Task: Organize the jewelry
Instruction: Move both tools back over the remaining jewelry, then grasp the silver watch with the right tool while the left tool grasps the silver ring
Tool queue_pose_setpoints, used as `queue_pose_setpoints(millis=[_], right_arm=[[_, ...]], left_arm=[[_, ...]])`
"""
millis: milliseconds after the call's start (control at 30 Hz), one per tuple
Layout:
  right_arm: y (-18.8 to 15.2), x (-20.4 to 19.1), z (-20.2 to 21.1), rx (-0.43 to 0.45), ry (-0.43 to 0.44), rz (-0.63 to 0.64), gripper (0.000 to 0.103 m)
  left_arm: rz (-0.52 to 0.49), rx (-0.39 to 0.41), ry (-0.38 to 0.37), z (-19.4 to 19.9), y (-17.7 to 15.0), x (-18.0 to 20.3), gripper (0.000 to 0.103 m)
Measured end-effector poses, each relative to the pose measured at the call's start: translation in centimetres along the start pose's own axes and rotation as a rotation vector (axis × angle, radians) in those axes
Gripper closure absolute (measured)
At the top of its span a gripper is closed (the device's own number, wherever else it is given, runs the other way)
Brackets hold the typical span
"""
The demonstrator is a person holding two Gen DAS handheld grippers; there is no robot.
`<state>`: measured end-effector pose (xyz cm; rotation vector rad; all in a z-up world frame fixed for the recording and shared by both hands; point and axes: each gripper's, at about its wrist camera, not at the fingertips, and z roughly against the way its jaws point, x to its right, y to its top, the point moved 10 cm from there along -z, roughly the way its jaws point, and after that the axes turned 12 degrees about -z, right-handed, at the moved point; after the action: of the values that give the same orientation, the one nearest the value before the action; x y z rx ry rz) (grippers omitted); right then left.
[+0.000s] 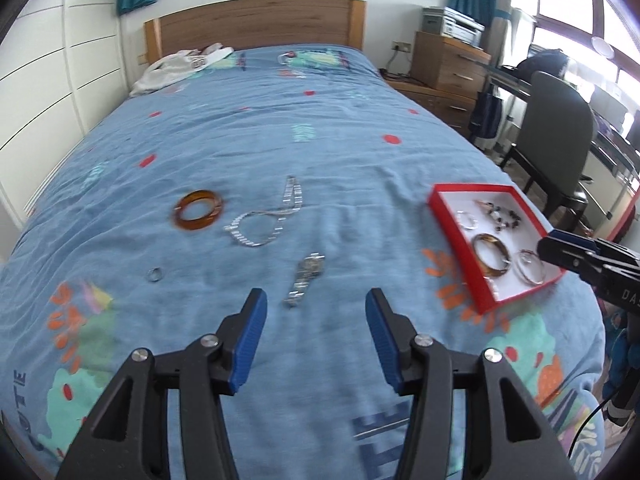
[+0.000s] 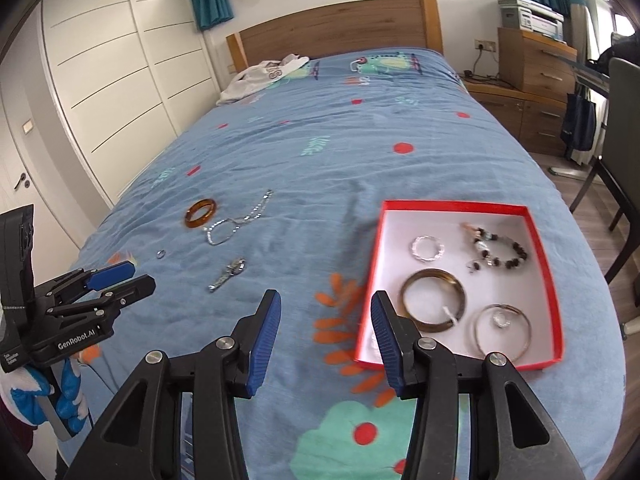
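Note:
A red box [image 1: 454, 236] [image 2: 548, 264] with a white floor lies on the blue bedspread and holds bangles, a silver ring bracelet and a bead bracelet [image 2: 500, 250]. Loose on the bed lie an amber bangle [image 1: 198, 210] [image 2: 201, 213], a silver chain necklace [image 1: 266, 216] [image 2: 236, 220], a silver watch [image 1: 305, 278] [image 2: 229, 274] and a small ring [image 1: 154, 275] [image 2: 161, 254]. My left gripper [image 1: 316, 304] [image 2: 128, 276] is open and empty, just short of the watch. My right gripper [image 2: 325, 306] is open and empty, at the box's near left corner.
A white garment [image 2: 260, 78] lies by the wooden headboard [image 2: 336, 28]. White wardrobe doors [image 2: 100, 80] run along the left. Wooden drawers [image 2: 536, 80], a printer, a desk and a dark chair [image 1: 560, 136] stand to the right of the bed.

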<state>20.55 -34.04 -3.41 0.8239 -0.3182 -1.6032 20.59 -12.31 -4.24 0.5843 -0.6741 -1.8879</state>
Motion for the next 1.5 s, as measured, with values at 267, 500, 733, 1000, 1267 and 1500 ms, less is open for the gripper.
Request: queue_pose_setpoints(millis=[267,500,733,1000,1267,1500], right_arm=[[-0.8,-5.5,-3.5,-0.048,0.047,0.031,0.054],[-1.9,-9.2,-7.8,-0.108,0.077,0.043,0.050],[-3.2,-11.6,-13.3,-0.180,0.093,0.049,0.050],[-4.6,-11.8,-18.3,-0.252,0.096,0.017,0.050],[-4.0,-12.2,-21.5,-0.264,0.115,-0.004,0.049],[-3.8,-13.0,-22.6,-0.256,0.136,0.001,0.048]], left_arm=[[0.109,-0.017,0.085,0.3,-2.6,-9.5,0.054],[0.175,-0.040,0.132,-0.9,-4.7,-15.6,0.054],[0.227,-0.075,0.115,-4.4,-6.9,-18.7,0.054],[0.213,-0.110,0.073,-9.7,-6.9,-18.7,0.054],[0.202,-0.139,0.061,-14.2,-6.5,-18.7,0.054],[0.199,-0.126,0.066,-15.0,-6.7,-18.8,0.065]])
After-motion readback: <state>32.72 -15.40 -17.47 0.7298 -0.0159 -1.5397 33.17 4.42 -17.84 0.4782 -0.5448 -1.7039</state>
